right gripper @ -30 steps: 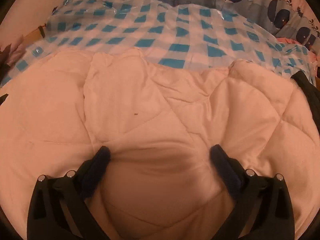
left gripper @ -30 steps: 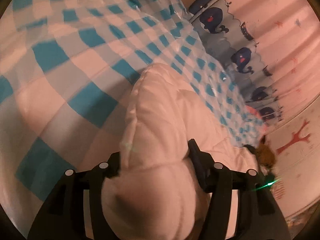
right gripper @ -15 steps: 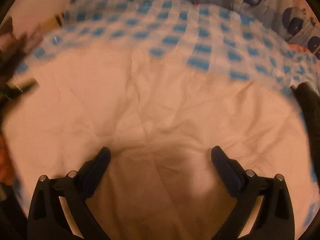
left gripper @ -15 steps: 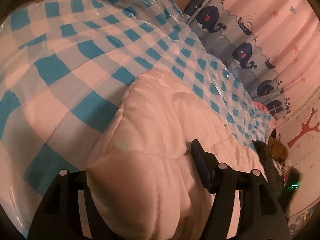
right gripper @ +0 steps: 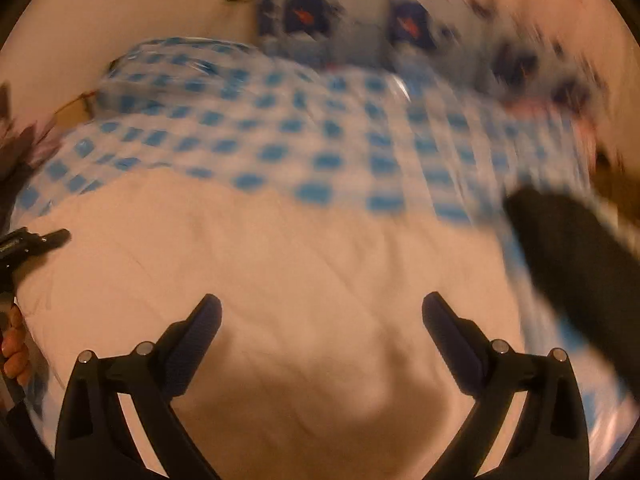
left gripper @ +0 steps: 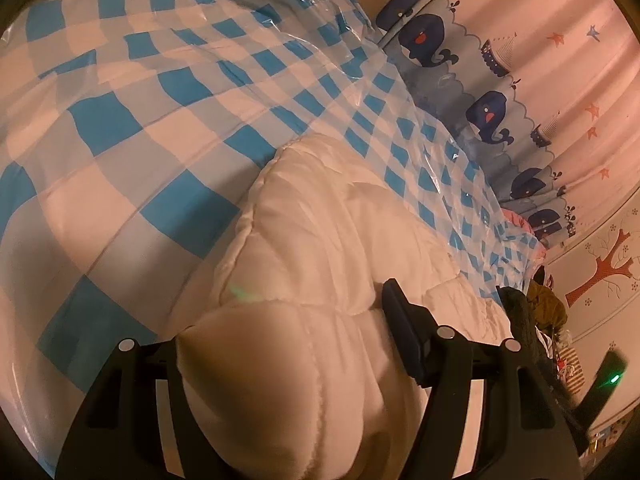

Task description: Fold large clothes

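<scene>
A white quilted padded garment (left gripper: 320,248) lies on a blue and white checked sheet (left gripper: 120,120). My left gripper (left gripper: 288,320) has a thick bunch of it between its fingers; the left finger is hidden behind the fabric, the right finger (left gripper: 400,320) presses its side. In the blurred right wrist view the garment (right gripper: 280,248) spreads flat. My right gripper (right gripper: 320,316) is wide open just above it, holding nothing. The left gripper shows at that view's left edge (right gripper: 36,240).
A curtain with dark whales (left gripper: 492,112) runs along the far side of the bed. A dark garment (right gripper: 568,256) lies at the right of the white one. A pile of clutter (left gripper: 548,320) sits by the wall with a red tree sticker.
My right gripper has lifted and drawn back, so more of the sheet and curtain shows. My left gripper has kept its hold and swung slightly, lowering the bunched fabric toward the sheet.
</scene>
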`<state>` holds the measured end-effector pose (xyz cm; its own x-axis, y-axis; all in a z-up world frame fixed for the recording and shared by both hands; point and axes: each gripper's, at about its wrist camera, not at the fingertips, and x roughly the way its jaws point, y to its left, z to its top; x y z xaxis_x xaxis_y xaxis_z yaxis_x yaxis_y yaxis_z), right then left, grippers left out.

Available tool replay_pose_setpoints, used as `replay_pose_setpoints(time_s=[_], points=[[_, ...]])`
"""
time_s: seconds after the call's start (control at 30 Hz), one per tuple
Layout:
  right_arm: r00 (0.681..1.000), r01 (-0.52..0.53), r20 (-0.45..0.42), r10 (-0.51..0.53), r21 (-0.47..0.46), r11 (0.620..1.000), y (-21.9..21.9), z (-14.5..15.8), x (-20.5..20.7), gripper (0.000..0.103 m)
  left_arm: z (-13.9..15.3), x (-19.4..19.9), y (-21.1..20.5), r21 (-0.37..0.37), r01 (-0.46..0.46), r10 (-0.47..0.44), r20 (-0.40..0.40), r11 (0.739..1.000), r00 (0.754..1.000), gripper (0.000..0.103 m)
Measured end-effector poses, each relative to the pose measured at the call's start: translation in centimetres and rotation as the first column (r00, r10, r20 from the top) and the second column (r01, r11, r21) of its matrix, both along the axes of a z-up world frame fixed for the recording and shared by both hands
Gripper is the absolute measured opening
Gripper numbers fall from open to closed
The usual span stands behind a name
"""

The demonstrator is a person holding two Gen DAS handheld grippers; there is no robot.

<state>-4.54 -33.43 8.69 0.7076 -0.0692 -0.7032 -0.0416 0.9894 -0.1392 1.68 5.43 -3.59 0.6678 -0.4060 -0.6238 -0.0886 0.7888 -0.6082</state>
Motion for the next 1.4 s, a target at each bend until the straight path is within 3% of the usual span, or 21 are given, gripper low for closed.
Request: replay_pose_setpoints(time_s=[0.07,0.1,0.13,0.17,0.23,0.27,0.33,0.4,0.5,0.6,0.63,0.67,0.73,0.83,0.93,1.03,1.13,1.23,1.27,1.33,1.4], points=[[1.000,-0.027,-0.017,0.025,-0.077,0.997,2.2,-1.3,1.9,0.097,0.0,0.0,0.0,-0.003,0.003,-0.003,0.009,1.000,1.000,0.061],[0.998,-0.033,-0.062,0.026,-0.118,0.992,2.9,-3.2,3.0,0.097,0.0,-0.1,0.1,-0.006,0.002,-0.002,0.016,1.000,1.000,0.059],[0.982,-0.069,-0.184,0.038,-0.165,0.984,3.8,-7.0,4.6,0.097,0.0,-0.1,0.0,-0.011,0.006,-0.006,0.020,1.000,1.000,0.058],[0.978,-0.071,-0.207,0.039,-0.151,0.986,3.7,-8.8,5.2,0.097,0.0,-0.1,0.0,-0.032,0.023,-0.022,0.030,0.999,0.999,0.056],[0.972,-0.066,-0.232,0.034,-0.131,0.989,3.4,-8.5,5.5,0.097,0.0,-0.1,0.1,-0.023,0.013,-0.012,0.023,1.000,1.000,0.056],[0.967,-0.051,-0.252,0.030,-0.077,0.996,2.8,-7.2,5.7,0.097,-0.3,0.0,0.5,-0.051,0.002,-0.002,0.007,0.999,1.000,0.056],[0.987,-0.029,-0.157,0.033,0.029,0.999,1.7,-3.9,5.7,0.097,-0.9,0.1,1.1,-0.121,-0.013,0.012,-0.014,0.993,1.000,0.056],[0.995,-0.009,-0.095,0.010,0.015,1.000,2.2,-2.4,6.3,0.097,-1.2,0.1,1.4,-0.147,-0.020,0.018,-0.018,0.989,1.000,0.056],[0.994,0.011,-0.110,-0.014,-0.031,0.999,2.5,-2.8,11.1,0.097,-1.2,0.0,1.2,-0.136,-0.022,0.021,-0.013,0.990,1.000,0.056],[0.973,0.048,-0.221,-0.066,-0.084,0.995,2.6,-7.2,16.3,0.097,-1.2,0.0,1.1,-0.132,-0.021,0.020,-0.011,0.991,1.000,0.054],[0.932,0.023,-0.359,-0.057,-0.098,0.995,2.9,-11.3,18.2,0.097,-1.3,0.0,1.0,-0.127,-0.017,0.016,-0.008,0.992,1.000,0.053],[0.922,0.024,-0.383,-0.053,-0.078,0.997,2.9,-12.2,18.1,0.097,-1.2,0.1,0.9,-0.122,-0.013,0.012,-0.004,0.992,1.000,0.052],[0.916,0.043,-0.398,-0.056,-0.042,0.998,2.3,-11.0,18.0,0.097,-1.4,0.3,1.0,-0.109,-0.018,0.017,-0.016,0.994,1.000,0.051],[0.964,-0.007,-0.266,0.009,0.009,1.000,2.1,-6.6,13.4,0.097,-1.7,0.4,1.6,-0.143,-0.022,0.018,-0.028,0.989,0.999,0.050],[0.988,-0.043,-0.152,0.034,-0.059,0.997,2.0,-4.2,7.6,0.097,-1.7,0.4,1.6,-0.142,-0.020,0.017,-0.024,0.990,1.000,0.046],[0.977,-0.086,-0.207,0.047,-0.185,0.979,2.8,-8.6,3.5,0.097,-1.2,0.4,1.2,-0.121,0.006,-0.005,0.013,0.993,1.000,0.038],[0.974,-0.053,-0.223,0.026,-0.118,0.992,1.9,-7.8,3.8,0.097,-0.2,-0.1,0.2,-0.022,0.020,-0.019,0.068,1.000,0.998,0.031],[0.996,-0.064,-0.069,0.059,-0.067,0.996,2.5,-4.3,1.1,0.097,-0.3,-0.3,0.9,-0.043,0.014,-0.011,0.072,0.999,0.997,0.029],[0.995,-0.075,-0.071,0.070,-0.070,0.995,3.0,-4.6,0.4,0.097,0.0,-0.6,0.7,-0.032,0.016,-0.013,0.082,0.999,0.997,0.027],[0.978,-0.097,-0.193,0.084,-0.062,0.993,3.7,-8.0,0.9,0.097,1.5,-1.1,-0.2,0.010,0.030,-0.031,0.137,0.999,0.990,0.026],[0.983,-0.099,-0.157,0.092,-0.041,0.994,3.6,-9.6,0.8,0.097,3.8,-2.0,-1.9,0.067,0.040,-0.053,0.197,0.997,0.979,0.023]])
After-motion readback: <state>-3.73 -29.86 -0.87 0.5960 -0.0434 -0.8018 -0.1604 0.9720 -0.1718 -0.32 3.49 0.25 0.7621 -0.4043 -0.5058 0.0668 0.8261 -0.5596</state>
